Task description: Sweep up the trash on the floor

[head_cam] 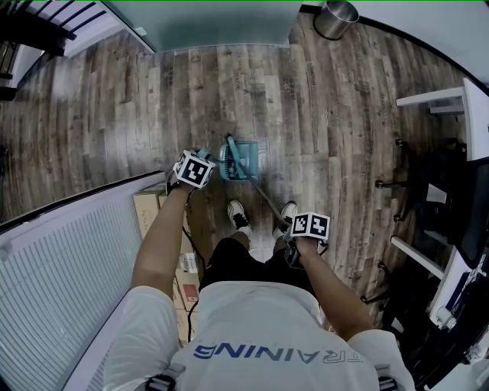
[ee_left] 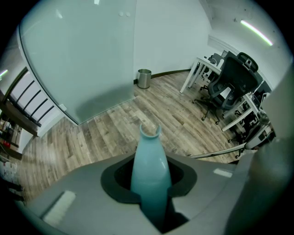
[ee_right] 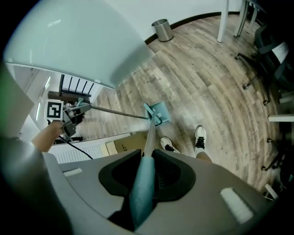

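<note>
A: Underfoot?
B: Wood-look floor (head_cam: 306, 114), grey-brown planks with streaky grain and a dull sheen. Beside the legs, a ribbed white panel (head_cam: 53, 298) and a plain brown cardboard box (head_cam: 149, 202).

A: And the sweeping set?
B: One boxy teal plastic head (head_cam: 241, 160), down on the planks just ahead of the white shoes (head_cam: 239, 216). Hard to split into broom and pan from up here. Joined by a thin rod (ee_right: 115, 112) of grey metal running off toward the left side.

A: Left gripper (ee_left: 149, 176)?
B: Closed on a smooth teal handle (ee_left: 149, 151), bottle-shaped, swelling and then narrowing to a notched tip. Pressed on both sides by matte grey jaws.

A: Right gripper (ee_right: 147, 176)?
B: Likewise clamped, round a teal sleeve (ee_right: 141, 193) at the end of a bare grey shaft (ee_right: 149, 135) slanting down to the head. Topped, like the other, with a white cube of black square markers.

A: Further off?
B: Round, shiny metal bin (head_cam: 336, 19) against the wall. Frosted glass pane (ee_left: 78, 59), pale and smooth. Black office chair (ee_left: 229, 78) on castors, near white desk legs (ee_left: 193, 75).
</note>
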### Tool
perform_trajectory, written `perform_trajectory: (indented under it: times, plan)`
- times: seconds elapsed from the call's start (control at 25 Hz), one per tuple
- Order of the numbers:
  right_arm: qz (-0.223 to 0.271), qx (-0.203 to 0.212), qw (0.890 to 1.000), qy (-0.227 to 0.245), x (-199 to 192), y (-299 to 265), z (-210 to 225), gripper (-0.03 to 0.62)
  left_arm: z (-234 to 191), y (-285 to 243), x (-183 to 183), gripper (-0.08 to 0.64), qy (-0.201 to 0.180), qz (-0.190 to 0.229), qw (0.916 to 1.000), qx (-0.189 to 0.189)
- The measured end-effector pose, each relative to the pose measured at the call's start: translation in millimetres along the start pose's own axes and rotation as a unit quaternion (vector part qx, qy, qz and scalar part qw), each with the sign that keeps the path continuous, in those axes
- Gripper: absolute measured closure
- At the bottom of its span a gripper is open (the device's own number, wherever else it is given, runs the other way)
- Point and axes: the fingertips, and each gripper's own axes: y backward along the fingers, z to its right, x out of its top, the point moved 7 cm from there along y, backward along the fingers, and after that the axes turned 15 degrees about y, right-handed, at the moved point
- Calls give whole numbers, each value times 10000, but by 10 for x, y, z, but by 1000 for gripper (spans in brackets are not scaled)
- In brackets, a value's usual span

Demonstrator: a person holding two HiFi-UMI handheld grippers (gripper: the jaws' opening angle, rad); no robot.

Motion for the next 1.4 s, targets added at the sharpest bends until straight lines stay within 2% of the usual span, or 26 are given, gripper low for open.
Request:
perform_trajectory:
  times: [0.28,0.4,0.48,0.64,0.8,0.88,0.96,1.08,1.24,1.32,1.4]
  plan:
    - [238,58,9996,-141,-32,210,154,482,9,-4,-36,468,-14,-13,10000,20]
    - [436,60,9987,-253,-47,342,271,482,3,25,23,468,-117,193,9997,94]
    - [578,-16,9979,-294,-31,423,382,482,2,13,-2,468,-75,107,9999,90]
    - [727,-452,9957,-355,11,527,643,483,42,-6,-27,468,-60,21,9999,109]
    - [563,-1028,9927,-266,-40,426,816,482,51,-3,-62,468,-84,25,9999,116]
    - [452,-1159,9920,-209,-91,311,788,482,49,7,-68,468,-69,32,9999,113]
    - [374,-1195,9921,62,-145,186,631,482,54,16,-66,468,-63,42,9999,104]
    - [144,-1043,9933,475,-242,-22,295,482,58,29,-54,468,-76,74,9999,110]
    - [100,-415,9988,229,-311,-162,42,482,54,41,-16,468,-110,169,9997,125]
    - [69,-54,9999,55,-302,-151,24,482,54,39,-32,468,-87,111,9998,124]
    - [45,133,9999,34,-269,-110,45,482,47,51,-8,468,-117,155,9997,151]
